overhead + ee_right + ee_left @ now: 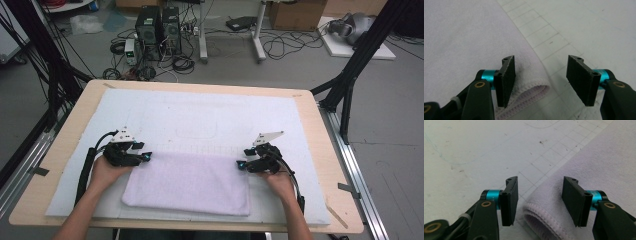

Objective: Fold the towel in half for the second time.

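Judging the folded towel [187,182] soft, light and limp, we would pinch its far corners, where the left gripper [537,200] and right gripper [540,80] hover with jaws open, holding nothing.

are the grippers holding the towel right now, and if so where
Nothing is held. The left gripper and right gripper stand open over the far corners of the folded towel.

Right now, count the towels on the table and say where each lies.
1. A folded pale lilac towel lies on the white mat, near the table's front edge, between the left gripper and right gripper.
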`<state>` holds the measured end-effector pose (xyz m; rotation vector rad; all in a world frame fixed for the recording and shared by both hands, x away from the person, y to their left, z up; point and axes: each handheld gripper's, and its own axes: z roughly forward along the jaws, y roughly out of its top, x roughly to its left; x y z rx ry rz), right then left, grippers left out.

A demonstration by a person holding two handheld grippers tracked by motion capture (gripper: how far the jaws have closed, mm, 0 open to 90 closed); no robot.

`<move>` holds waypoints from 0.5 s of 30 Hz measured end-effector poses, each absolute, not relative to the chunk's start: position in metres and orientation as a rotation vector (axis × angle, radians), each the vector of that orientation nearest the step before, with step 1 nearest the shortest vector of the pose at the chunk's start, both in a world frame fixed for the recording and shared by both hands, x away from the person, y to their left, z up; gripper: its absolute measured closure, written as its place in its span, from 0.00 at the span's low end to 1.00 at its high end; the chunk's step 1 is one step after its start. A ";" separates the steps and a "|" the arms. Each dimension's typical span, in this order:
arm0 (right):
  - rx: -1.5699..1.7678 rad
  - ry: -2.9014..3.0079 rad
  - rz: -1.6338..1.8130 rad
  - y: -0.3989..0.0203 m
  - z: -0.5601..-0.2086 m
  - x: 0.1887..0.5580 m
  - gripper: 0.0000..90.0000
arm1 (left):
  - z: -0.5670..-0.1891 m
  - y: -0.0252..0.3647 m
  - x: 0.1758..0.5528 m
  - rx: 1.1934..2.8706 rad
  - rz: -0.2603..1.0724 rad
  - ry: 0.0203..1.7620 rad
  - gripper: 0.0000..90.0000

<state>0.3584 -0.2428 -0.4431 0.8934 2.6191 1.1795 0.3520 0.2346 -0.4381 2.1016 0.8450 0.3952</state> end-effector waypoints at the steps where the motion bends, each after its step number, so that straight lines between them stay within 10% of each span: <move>1: 0.895 2.616 1.180 -0.244 -0.443 0.359 0.44 | -0.436 0.238 0.352 2.076 0.402 0.852 0.52; 15: 0.876 2.670 1.177 -0.241 -0.443 0.352 0.50 | -0.444 0.236 0.354 2.128 0.304 0.848 0.52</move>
